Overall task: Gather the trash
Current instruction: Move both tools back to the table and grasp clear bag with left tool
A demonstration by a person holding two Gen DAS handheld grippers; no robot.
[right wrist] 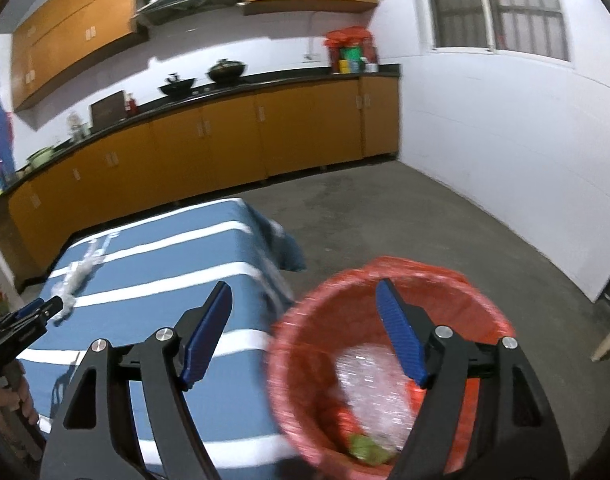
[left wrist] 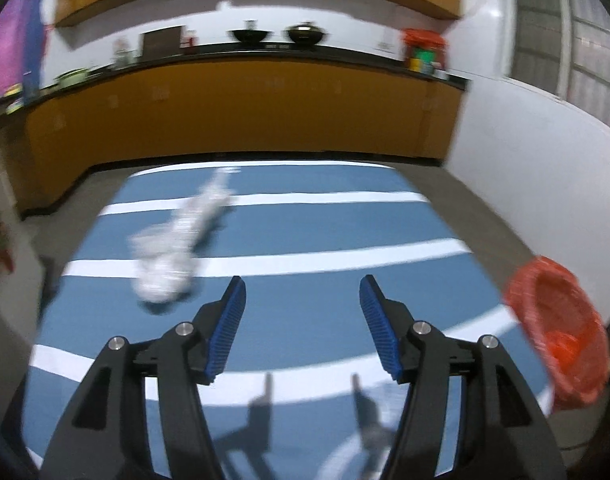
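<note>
A long crumpled piece of clear plastic wrap (left wrist: 177, 248) lies on the blue, white-striped table (left wrist: 325, 232), ahead and to the left of my left gripper (left wrist: 303, 284). That gripper is open with nothing between its blue pads. In the right wrist view the same wrap (right wrist: 79, 276) lies just past the left gripper (right wrist: 45, 306). My right gripper (right wrist: 305, 288) is open and holds nothing, hanging over the near rim of a red-lined trash bin (right wrist: 297, 360). Inside the bin are clear plastic (right wrist: 373, 384) and a green scrap (right wrist: 365, 446).
The bin (left wrist: 561, 332) stands on the concrete floor (right wrist: 425, 216) by the table's right edge (right wrist: 265, 264). Orange cabinets with a black counter (right wrist: 225, 84) run along the far wall. A white wall closes the right side. A person's hand (right wrist: 21, 396) grips the left tool.
</note>
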